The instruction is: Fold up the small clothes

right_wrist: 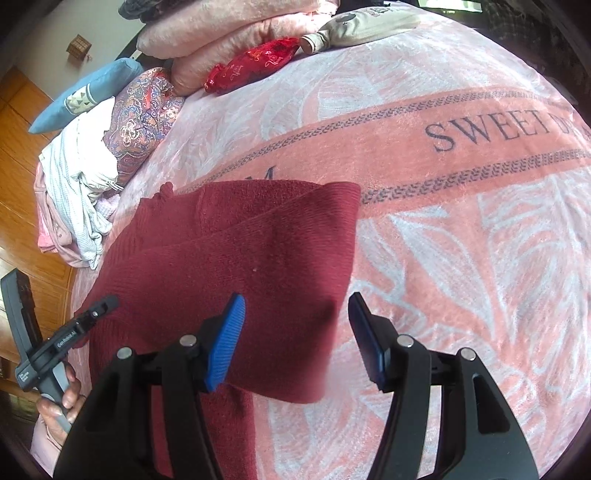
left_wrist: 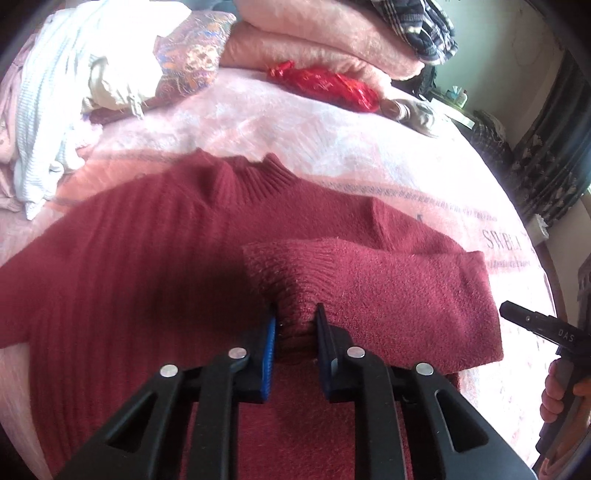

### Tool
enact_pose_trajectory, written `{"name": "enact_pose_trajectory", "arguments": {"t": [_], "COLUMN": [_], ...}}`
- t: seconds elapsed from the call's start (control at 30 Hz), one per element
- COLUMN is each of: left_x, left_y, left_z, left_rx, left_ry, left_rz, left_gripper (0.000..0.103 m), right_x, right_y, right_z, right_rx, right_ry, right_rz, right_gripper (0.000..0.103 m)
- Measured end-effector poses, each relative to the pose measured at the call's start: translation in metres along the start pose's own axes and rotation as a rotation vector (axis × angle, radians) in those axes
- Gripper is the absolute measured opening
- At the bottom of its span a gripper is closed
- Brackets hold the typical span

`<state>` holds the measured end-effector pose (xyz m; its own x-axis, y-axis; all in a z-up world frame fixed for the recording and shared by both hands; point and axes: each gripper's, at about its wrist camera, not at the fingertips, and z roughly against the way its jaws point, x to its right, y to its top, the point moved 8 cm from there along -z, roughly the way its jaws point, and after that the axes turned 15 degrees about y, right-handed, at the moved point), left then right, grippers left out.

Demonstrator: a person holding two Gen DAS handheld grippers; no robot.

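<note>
Dark red ribbed knit sweater [left_wrist: 122,258] lies flat on the pink patterned bed blanket [right_wrist: 461,240], filling centre frame. Left gripper [left_wrist: 295,325] has its fingers closed on the folded-over sleeve cuff [left_wrist: 291,295]. Right gripper [right_wrist: 295,332] hovers at lower centre, fingers spread apart, holding nothing.

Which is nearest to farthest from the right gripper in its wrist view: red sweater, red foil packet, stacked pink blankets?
From the right gripper:
1. Red sweater, just ahead, left of centre.
2. Red foil packet, far side of the bed.
3. Stacked pink blankets, behind the packet.
</note>
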<state>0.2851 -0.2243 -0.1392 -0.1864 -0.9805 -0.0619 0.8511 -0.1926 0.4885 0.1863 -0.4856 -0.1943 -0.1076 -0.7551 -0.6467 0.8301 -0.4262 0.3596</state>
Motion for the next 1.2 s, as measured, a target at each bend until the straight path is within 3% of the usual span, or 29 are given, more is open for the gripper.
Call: {"name": "enact_pose_trajectory", "arguments": {"t": [0.17, 0.3, 0.43, 0.57, 0.6, 0.63, 0.67, 0.7, 0.87, 0.9, 1.03, 1.2], "left_x": [-0.084, -0.143, -0.171, -0.178, -0.177, -0.175, -0.174, -0.171, -0.175, -0.178, -0.206, -0.27], "left_y": [0.015, 0.01, -0.014, -0.018, -0.018, -0.018, -0.019, -0.021, -0.029, -0.028, -0.027, -0.037], "left_z": [0.021, -0.003, -0.046, -0.056, -0.055, -0.056, -0.059, -0.061, -0.069, -0.065, -0.044, -0.027], "left_rx": [0.071, 0.067, -0.071, -0.083, -0.079, -0.079, -0.084, -0.094, -0.131, -0.135, -0.122, -0.13], "left_ry": [0.096, 0.216, 0.182, 0.182, 0.19, 0.205, 0.221, 0.234, 0.239, 0.234, 0.279, 0.338], "left_rz": [0.053, 0.084, 0.157, 0.175, 0.167, 0.154, 0.14, 0.13, 0.117, 0.121, 0.144, 0.168], "left_gripper": [0.019, 0.019, 0.021, 0.023, 0.024, 0.025, 0.026, 0.028, 0.036, 0.04, 0.081, 0.091], "right_x": [-0.017, -0.037, -0.05, -0.051, -0.052, -0.053, -0.048, -0.044, -0.043, -0.046, -0.061, -0.102], "right_y": [-0.004, -0.011, -0.017, -0.023, -0.025, -0.028, -0.03, -0.031, -0.034, -0.034, -0.026, -0.022], "right_z": [-0.015, -0.035, -0.063, -0.084, -0.089, -0.093, -0.095, -0.096, -0.098, -0.098, -0.083, -0.085], "right_rx": [-0.032, -0.076, -0.124, -0.168, -0.176, -0.192, -0.205, -0.209, -0.227, -0.225, -0.168, -0.144], "right_ry": [0.015, 0.023, 0.018, -0.003, 0.018, 0.032, -0.01, -0.034, -0.098, -0.117, -0.246, -0.21], "right_rz": [0.016, 0.038, 0.032, -0.001, -0.011, -0.018, -0.015, -0.02, -0.002, 0.013, 0.097, 0.164], "right_gripper": [0.059, 0.062, 0.062, 0.064, 0.061, 0.047, 0.036, 0.032, 0.03, 0.031, 0.045, 0.047]}}
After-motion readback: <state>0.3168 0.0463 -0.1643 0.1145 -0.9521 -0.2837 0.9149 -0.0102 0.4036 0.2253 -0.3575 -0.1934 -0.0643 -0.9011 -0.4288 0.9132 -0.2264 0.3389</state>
